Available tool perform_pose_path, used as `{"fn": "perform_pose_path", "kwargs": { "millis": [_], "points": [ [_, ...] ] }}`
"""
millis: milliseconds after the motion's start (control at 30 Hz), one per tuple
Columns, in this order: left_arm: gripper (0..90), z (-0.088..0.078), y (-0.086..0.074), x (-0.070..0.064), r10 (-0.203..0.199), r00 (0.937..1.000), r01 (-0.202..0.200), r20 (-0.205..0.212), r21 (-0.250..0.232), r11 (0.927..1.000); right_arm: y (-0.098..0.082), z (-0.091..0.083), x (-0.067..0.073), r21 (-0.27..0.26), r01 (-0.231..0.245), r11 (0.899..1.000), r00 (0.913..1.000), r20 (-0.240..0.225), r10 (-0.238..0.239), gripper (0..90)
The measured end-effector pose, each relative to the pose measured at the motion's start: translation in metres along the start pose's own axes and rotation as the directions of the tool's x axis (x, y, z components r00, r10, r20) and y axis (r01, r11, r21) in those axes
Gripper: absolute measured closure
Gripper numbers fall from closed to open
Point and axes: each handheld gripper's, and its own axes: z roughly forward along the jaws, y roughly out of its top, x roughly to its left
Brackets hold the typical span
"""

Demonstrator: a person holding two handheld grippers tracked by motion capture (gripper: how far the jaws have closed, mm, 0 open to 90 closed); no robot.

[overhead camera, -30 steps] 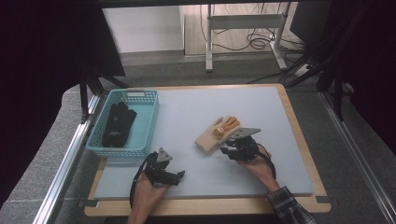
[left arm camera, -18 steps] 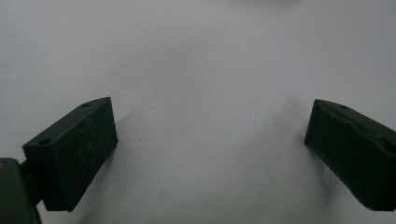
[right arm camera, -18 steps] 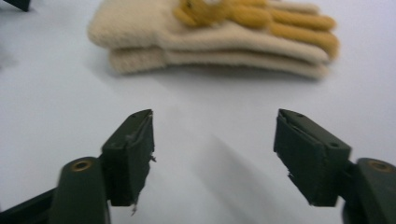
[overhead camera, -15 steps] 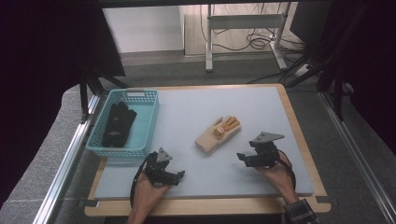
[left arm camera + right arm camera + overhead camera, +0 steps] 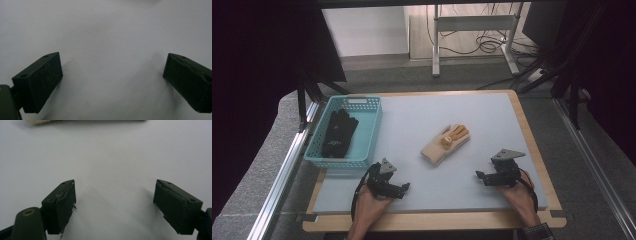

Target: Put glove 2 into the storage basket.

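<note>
Right hand-held gripper (image 5: 482, 178) now off glove (image 5: 445, 143)

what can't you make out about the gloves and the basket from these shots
- Cream glove, high view: too small to read the orange patch at its fingers. In the right gripper view the top edge cuts off all but a sliver.
- Black glove, high view: dark and small; one glove or a pair, unclear.
- Turquoise basket, high view: the glove hides part of its floor.
</note>
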Motion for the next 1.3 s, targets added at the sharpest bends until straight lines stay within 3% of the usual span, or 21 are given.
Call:
{"fn": "perform_pose_path", "kwargs": {
  "millis": [533,800,1300],
  "points": [
    [3.1,-0.005,0.008,0.003,-0.007,0.9997,0.008,0.023,-0.008,0.9999,-0.002,0.001,0.001,-0.007,-0.002,1.000,0.9998,0.021,0.003,15.7],
    [3.6,-0.006,0.016,0.001,0.021,0.9993,-0.021,0.030,-0.003,0.9998,-0.003,0.001,0.001,-0.007,-0.002,1.000,0.9998,0.021,0.002,15.7],
    [3.2,0.001,0.050,-0.003,0.027,0.9977,-0.027,0.062,0.004,0.9996,-0.003,0.001,0.001,-0.008,-0.002,1.000,0.9998,0.021,0.002,15.7]
  ]
}}
